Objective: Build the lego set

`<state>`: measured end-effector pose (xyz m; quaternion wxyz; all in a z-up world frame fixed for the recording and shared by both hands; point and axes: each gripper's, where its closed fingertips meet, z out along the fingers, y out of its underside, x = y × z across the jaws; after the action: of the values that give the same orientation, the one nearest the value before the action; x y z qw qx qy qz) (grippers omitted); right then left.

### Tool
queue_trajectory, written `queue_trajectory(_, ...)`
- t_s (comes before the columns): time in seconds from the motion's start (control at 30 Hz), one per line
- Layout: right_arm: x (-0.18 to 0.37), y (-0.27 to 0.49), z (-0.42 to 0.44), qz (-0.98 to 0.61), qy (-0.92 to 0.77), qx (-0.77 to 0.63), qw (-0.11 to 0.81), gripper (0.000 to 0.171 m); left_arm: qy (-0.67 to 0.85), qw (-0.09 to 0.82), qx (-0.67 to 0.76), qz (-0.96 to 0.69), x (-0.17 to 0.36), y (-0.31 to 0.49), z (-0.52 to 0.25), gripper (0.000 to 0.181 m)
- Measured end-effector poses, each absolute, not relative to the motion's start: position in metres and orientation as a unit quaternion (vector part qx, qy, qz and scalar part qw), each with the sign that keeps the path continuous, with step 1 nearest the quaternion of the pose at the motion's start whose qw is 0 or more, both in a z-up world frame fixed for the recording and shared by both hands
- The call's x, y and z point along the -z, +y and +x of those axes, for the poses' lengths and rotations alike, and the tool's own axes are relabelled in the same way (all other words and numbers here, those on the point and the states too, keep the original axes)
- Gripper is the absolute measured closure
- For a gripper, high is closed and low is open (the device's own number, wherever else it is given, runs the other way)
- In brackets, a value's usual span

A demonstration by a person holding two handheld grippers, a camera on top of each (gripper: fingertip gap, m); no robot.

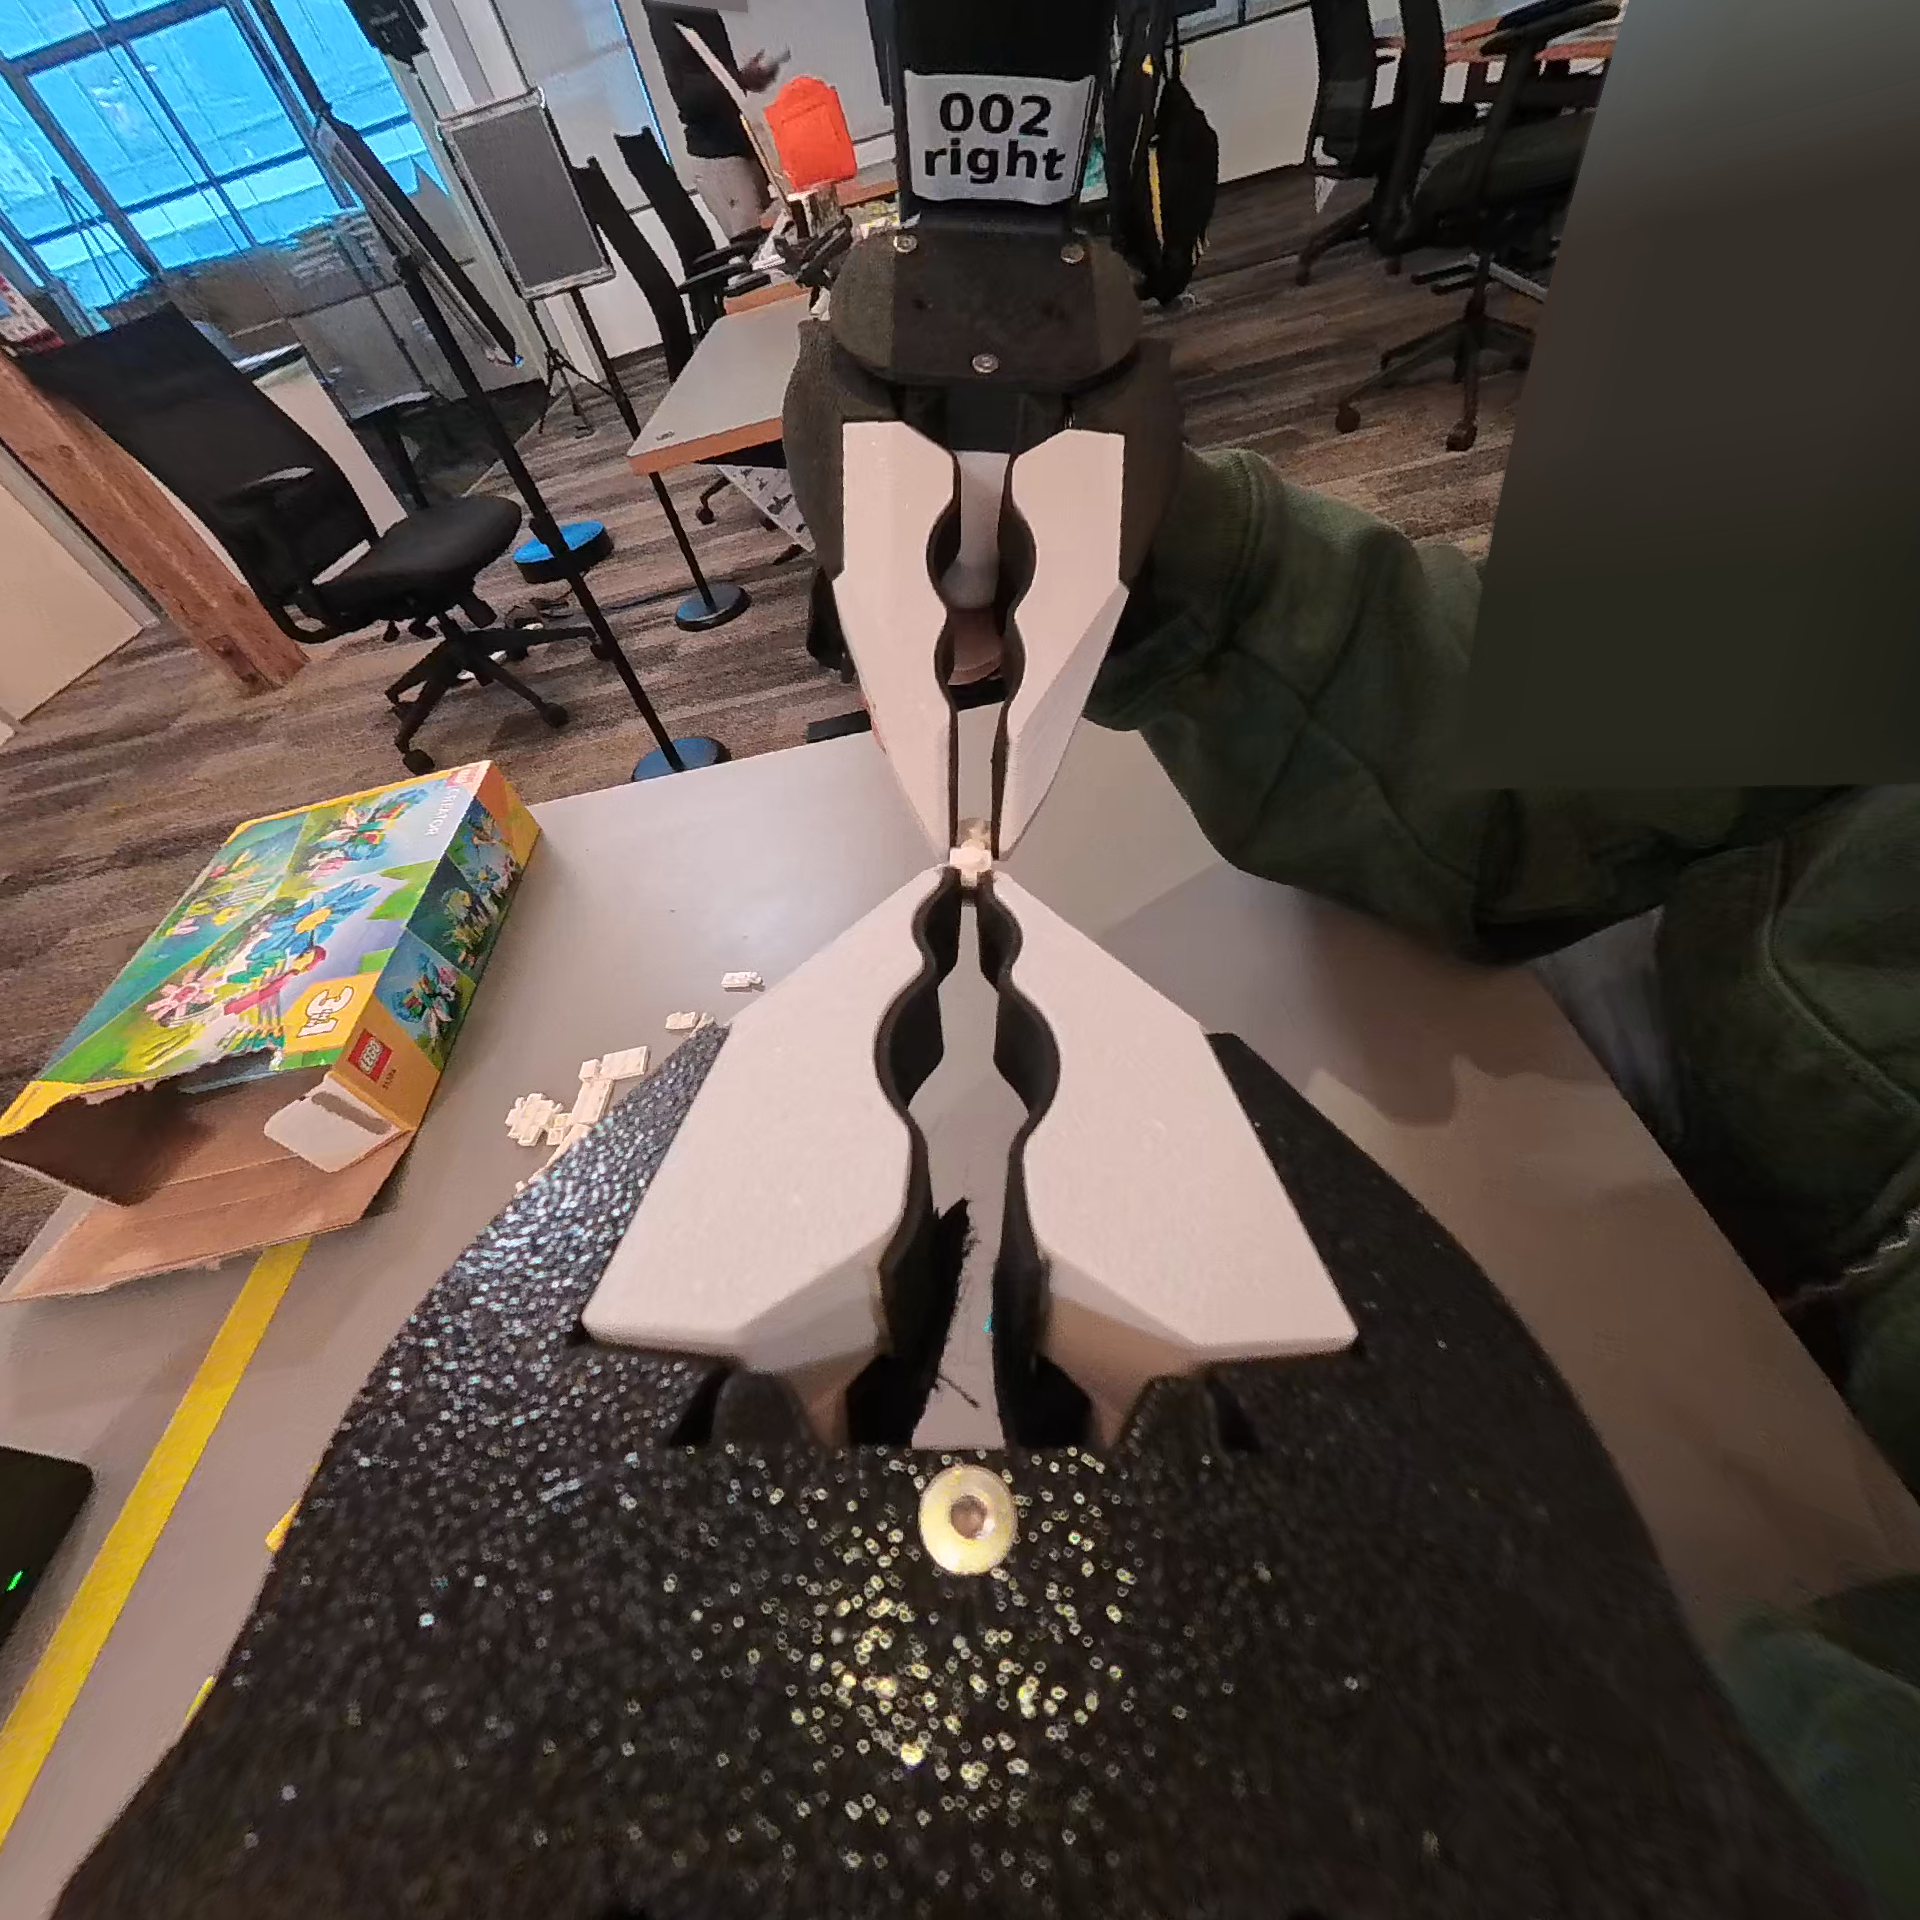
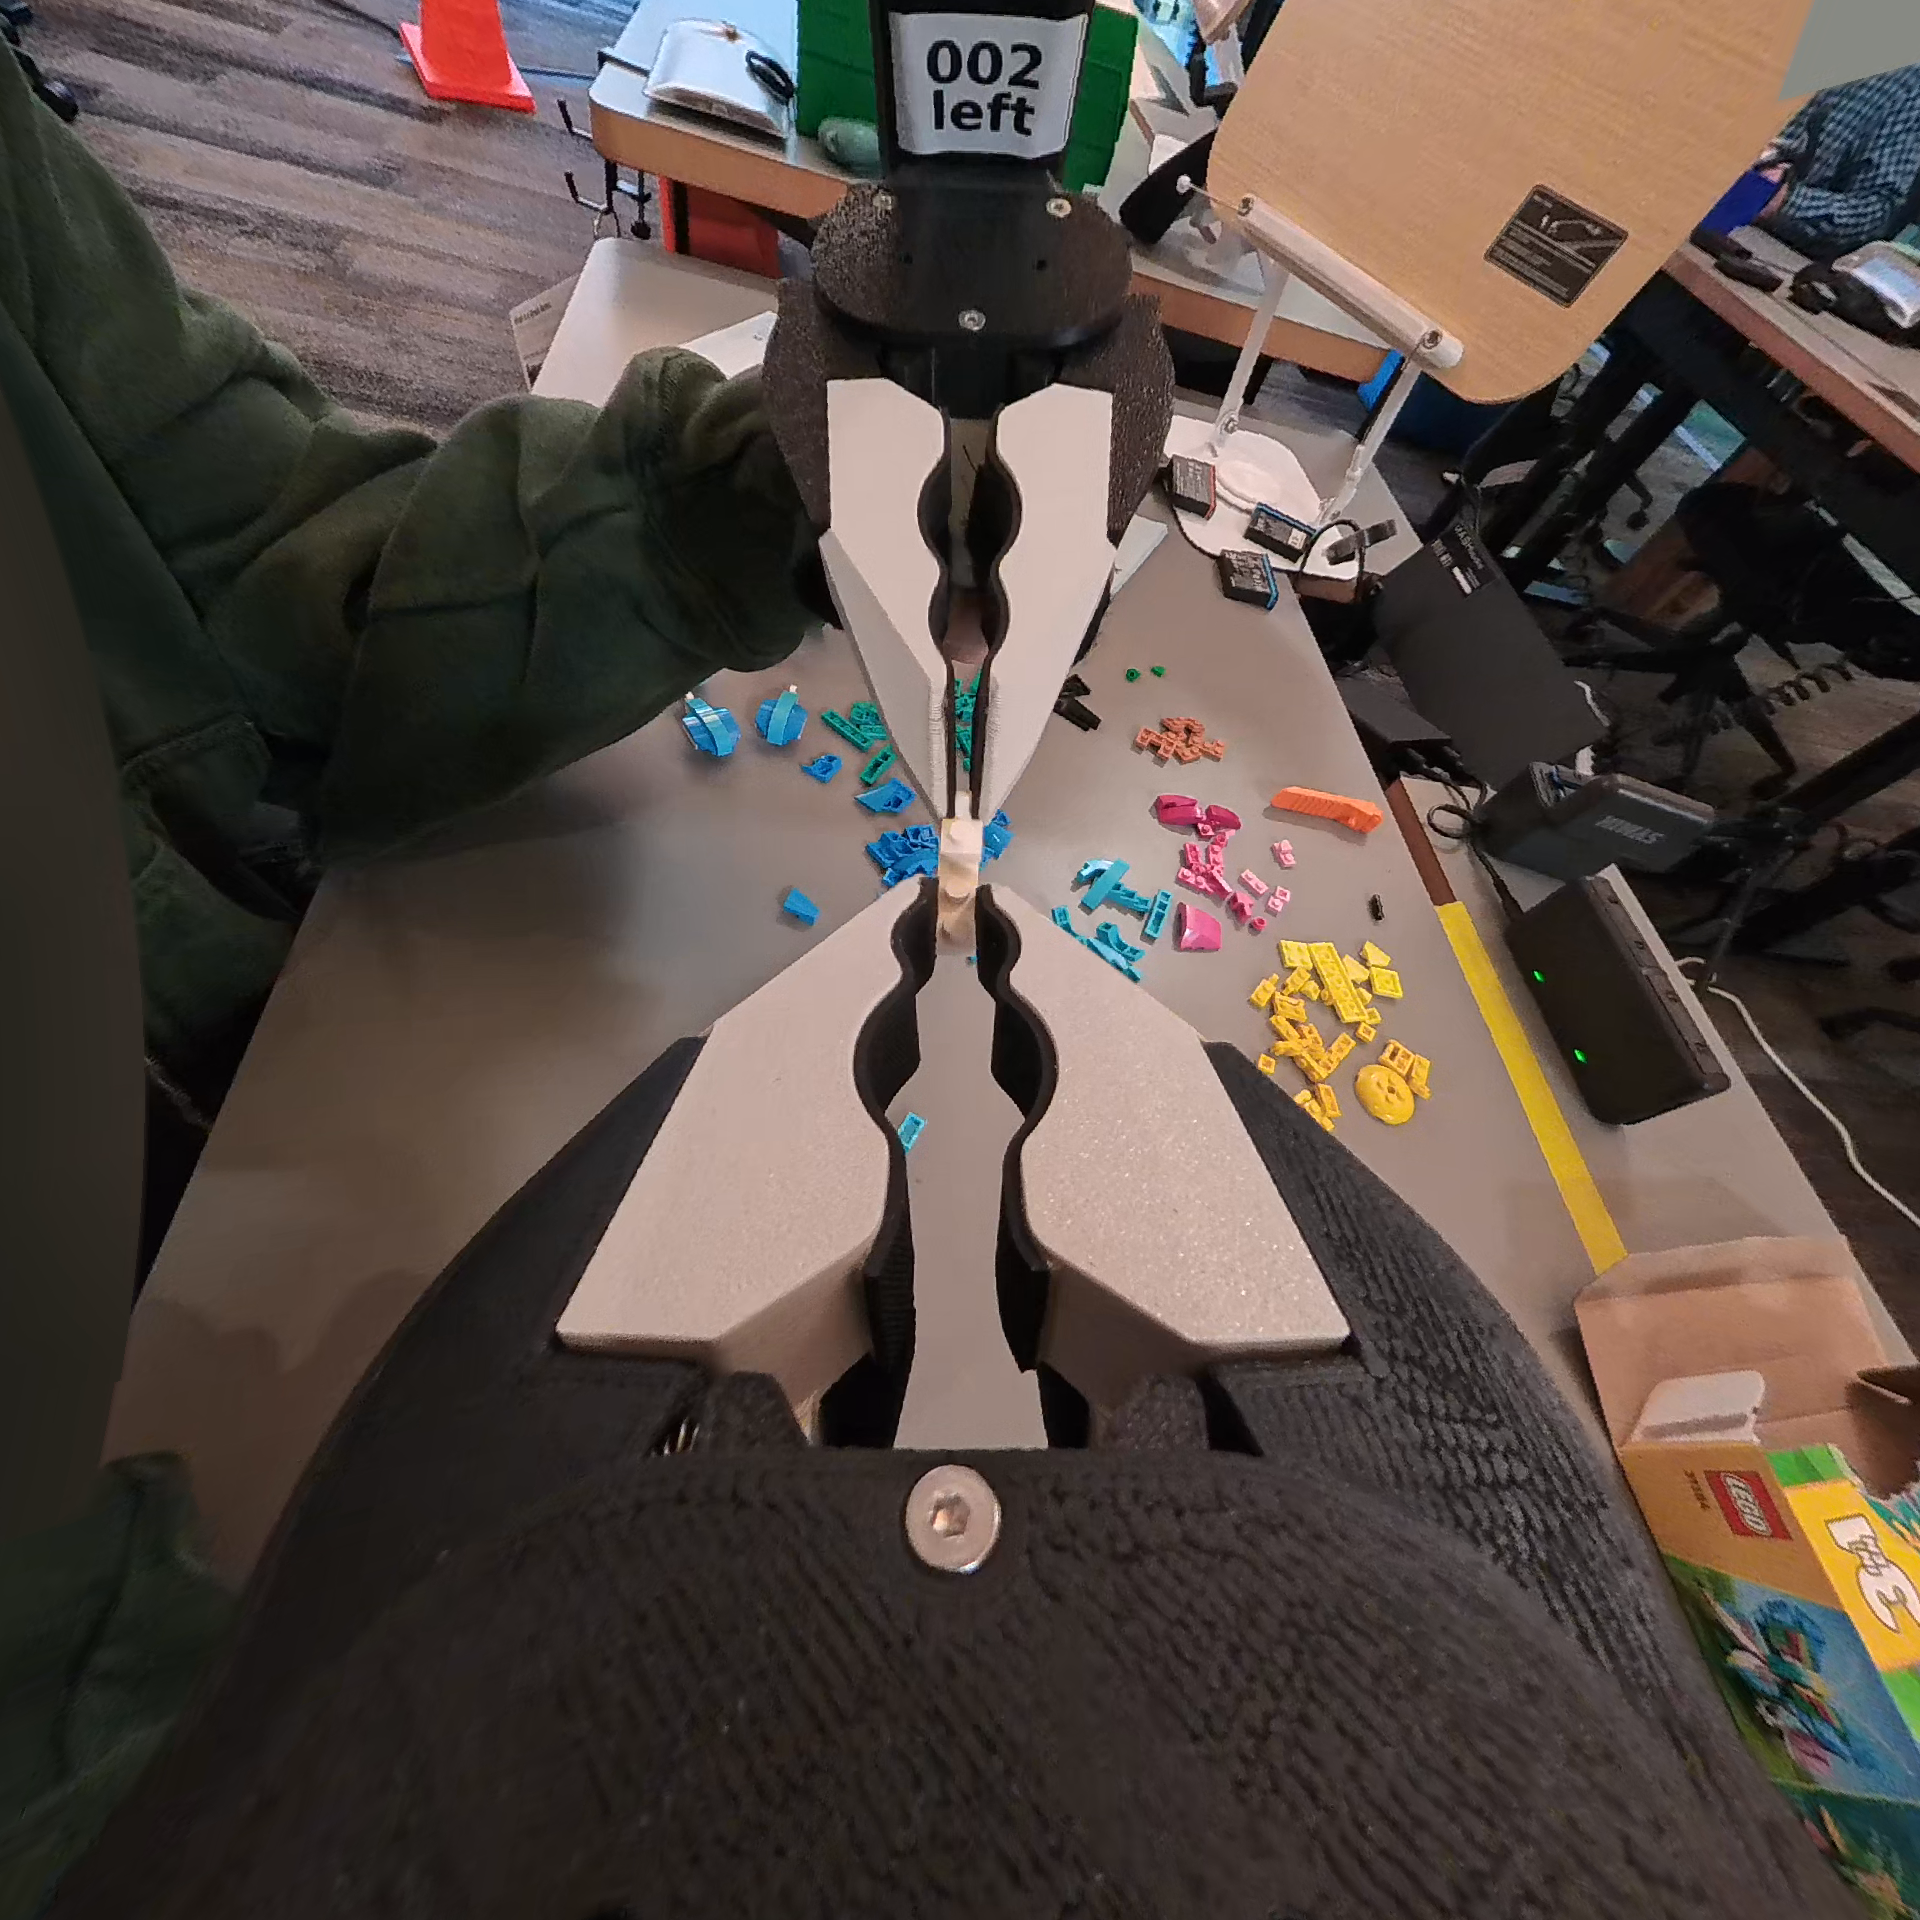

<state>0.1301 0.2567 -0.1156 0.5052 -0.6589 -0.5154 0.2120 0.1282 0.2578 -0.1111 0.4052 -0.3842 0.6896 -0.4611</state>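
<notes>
We see a small white piece [image 2: 958, 871] held in the air above the table [image 2: 582, 997], caught between the two grippers, which meet tip to tip. In the right wrist view it reads as a short stack of white bricks: its near end sits between the closed tips of the right gripper [image 2: 954, 920], its far end between the tips of the left gripper [image 2: 961, 805]. In the left wrist view the same piece [image 1: 968, 858] shows only as a tiny white block where the left gripper [image 1: 966, 878] meets the right gripper [image 1: 975, 831] (both sets of fingers are pinched nearly together on it). Green sleeves [image 2: 499, 582] reach in behind each tool.

Below the piece, the table carries loose bricks sorted by colour: a blue pile [image 2: 914, 842] right under the tips, teal bricks [image 2: 862, 732] beyond it, pink bricks [image 2: 1216, 862] and yellow bricks [image 2: 1335, 1013] to the right, and a brown cluster [image 2: 1179, 740] farther back. An orange tool [image 2: 1328, 807] lies near the pink ones. White bricks [image 1: 582, 1101] lie scattered beside the opened box [image 1: 281, 987], which rests on its side near the yellow tape [image 1: 135, 1475] along the table edge.
</notes>
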Motion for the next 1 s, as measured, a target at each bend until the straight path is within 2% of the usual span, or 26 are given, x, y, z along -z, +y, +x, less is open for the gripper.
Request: queue_trajectory(1.0,0.1108,0.2622,0.1298,-0.655,-0.509,-0.203,0.521,0.166,0.681,0.409,0.465,-0.391,0.1102,0.2626,0.1296,0.18)
